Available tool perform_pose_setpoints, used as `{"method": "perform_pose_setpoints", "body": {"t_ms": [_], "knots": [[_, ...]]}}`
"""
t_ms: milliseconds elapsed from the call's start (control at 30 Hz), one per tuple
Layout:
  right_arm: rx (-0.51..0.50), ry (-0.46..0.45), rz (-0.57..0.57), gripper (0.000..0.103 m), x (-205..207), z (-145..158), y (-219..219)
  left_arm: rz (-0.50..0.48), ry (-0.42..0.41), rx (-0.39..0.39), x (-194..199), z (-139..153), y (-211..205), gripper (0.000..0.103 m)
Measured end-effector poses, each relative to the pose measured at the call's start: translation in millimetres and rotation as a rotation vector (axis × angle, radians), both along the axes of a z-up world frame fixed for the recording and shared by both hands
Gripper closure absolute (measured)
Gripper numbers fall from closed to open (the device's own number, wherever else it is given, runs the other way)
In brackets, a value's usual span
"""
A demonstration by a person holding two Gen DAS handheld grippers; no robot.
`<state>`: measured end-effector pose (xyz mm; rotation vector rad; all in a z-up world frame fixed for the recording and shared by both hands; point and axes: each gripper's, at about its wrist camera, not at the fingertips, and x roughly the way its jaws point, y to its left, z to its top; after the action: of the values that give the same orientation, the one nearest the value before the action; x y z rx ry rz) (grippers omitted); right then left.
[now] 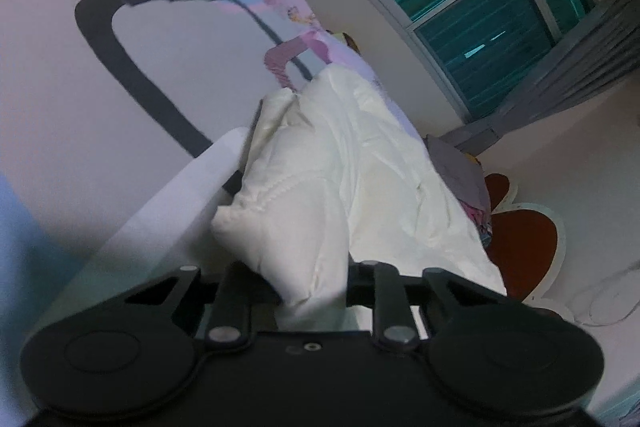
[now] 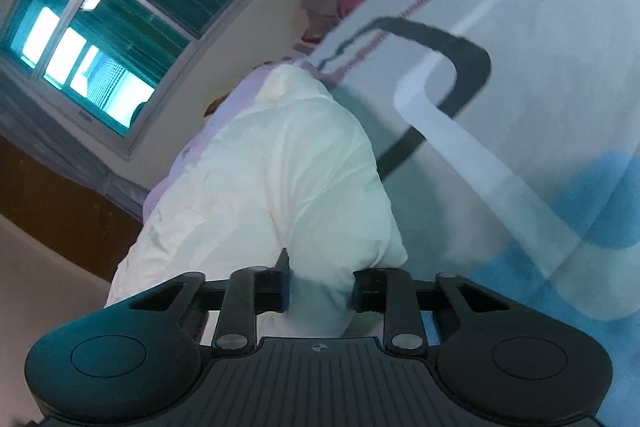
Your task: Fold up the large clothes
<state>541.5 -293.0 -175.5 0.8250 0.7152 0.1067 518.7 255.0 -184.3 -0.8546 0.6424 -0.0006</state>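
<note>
Lying on a patterned bed sheet [image 1: 80,99], long axis running away toward the window [image 1: 480,19]: white puffy garment [image 1: 340,167]. Pinching its near edge, both tilted downward: left claw [image 1: 312,291] and right claw [image 2: 320,291], each clamped on fabric.

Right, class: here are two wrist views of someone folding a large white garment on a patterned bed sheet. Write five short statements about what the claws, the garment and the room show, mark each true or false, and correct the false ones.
1. The left claw is closed on the white garment. True.
2. The right claw hangs open with nothing between its fingers. False: white garment fabric is pinched between them.
3. The garment lies on a patterned bed sheet. True.
4. The garment is black. False: it is white.
5. A window shows behind the bed. True.
</note>
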Motion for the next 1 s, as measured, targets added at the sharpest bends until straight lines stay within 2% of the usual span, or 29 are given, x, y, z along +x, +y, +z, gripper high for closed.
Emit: {"method": "perform_pose_setpoints", "body": {"t_ms": [267,533,767,867,1000], "knots": [[-0.04,-0.025,0.042,0.08,-49,27,-9,-0.021,-0.021,0.016,-43,25,-7,0.082],[-0.058,-0.016,0.063,0.08,-139,31,-24,-0.038,0.003,0.02,-130,26,-19,0.082],[-0.055,0.004,0.07,0.08,-205,30,-35,-0.008,0.016,0.001,-194,23,-25,0.082],[-0.046,0.015,0.071,0.08,-218,29,-41,-0.013,0.016,0.002,-213,20,-26,0.082],[-0.059,0.053,0.08,0.08,-213,19,-43,-0.015,0.03,0.015,-218,10,-26,0.08]]}}
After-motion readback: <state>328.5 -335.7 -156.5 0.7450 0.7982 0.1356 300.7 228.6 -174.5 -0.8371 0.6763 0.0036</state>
